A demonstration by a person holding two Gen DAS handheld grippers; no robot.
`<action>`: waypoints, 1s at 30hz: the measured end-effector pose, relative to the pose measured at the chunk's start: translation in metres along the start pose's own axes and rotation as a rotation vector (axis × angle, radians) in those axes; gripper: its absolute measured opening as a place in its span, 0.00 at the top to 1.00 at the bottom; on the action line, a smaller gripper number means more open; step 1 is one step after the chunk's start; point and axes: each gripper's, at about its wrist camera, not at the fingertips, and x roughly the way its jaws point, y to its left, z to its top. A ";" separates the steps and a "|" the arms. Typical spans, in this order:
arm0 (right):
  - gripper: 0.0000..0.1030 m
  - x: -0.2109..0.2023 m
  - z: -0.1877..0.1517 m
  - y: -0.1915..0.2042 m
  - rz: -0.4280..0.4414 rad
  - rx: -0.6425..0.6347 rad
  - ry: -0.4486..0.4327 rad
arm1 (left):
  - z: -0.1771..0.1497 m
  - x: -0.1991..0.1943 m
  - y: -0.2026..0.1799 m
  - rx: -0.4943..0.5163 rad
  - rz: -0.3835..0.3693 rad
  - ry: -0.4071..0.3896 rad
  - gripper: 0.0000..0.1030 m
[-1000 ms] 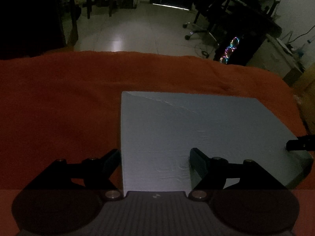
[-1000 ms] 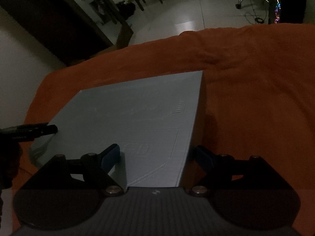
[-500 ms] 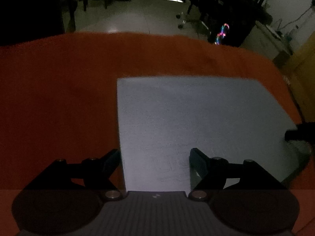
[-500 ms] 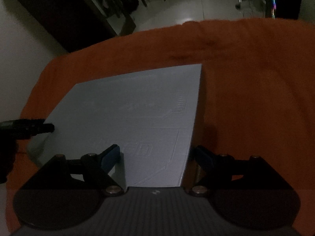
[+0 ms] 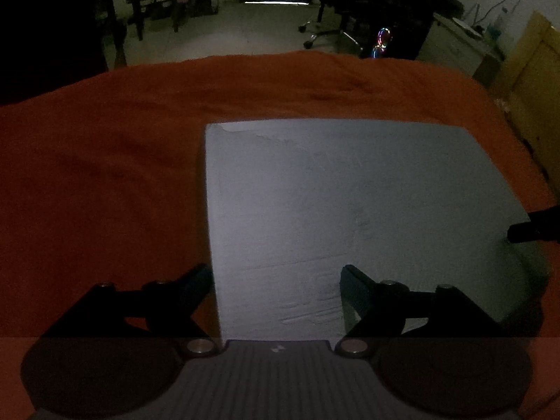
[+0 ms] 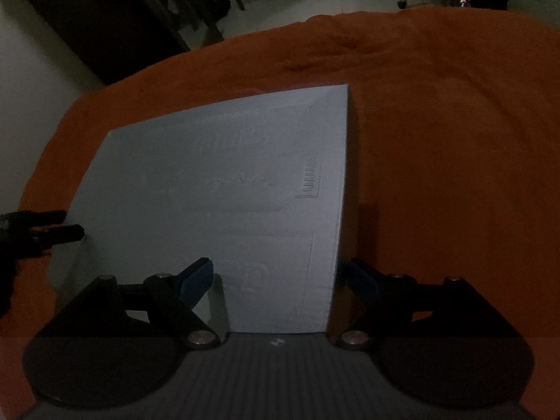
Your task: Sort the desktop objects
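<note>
Both cameras tilted up slightly; pale foam board (image 5: 350, 210) flat on orange cloth (image 5: 105, 175), left gripper (image 5: 276, 276) and right gripper (image 6: 280, 276) gaping, straddling its near corners; stage unclear, nothing grasped.

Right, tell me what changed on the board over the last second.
Little did. Both cameras' views shifted, so more of the room beyond the orange cloth shows; no other movement is certain. The pale board lies flat on the cloth as before. The left gripper and right gripper stay open, each straddling a side edge of the board, nothing grasped or released.
</note>
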 end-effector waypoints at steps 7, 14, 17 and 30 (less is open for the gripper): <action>0.15 0.009 0.005 0.021 -0.069 -0.039 0.046 | -0.019 -0.011 -0.009 0.028 0.012 0.020 0.24; 0.15 0.018 0.009 0.038 -0.128 -0.039 0.109 | -0.039 -0.016 -0.021 0.043 0.020 0.074 0.23; 0.15 0.027 0.008 0.045 -0.148 -0.046 0.135 | -0.050 -0.016 -0.028 0.075 0.048 0.061 0.23; 0.15 0.057 0.025 0.065 -0.187 -0.056 0.150 | -0.058 -0.016 -0.038 0.033 0.088 0.046 0.21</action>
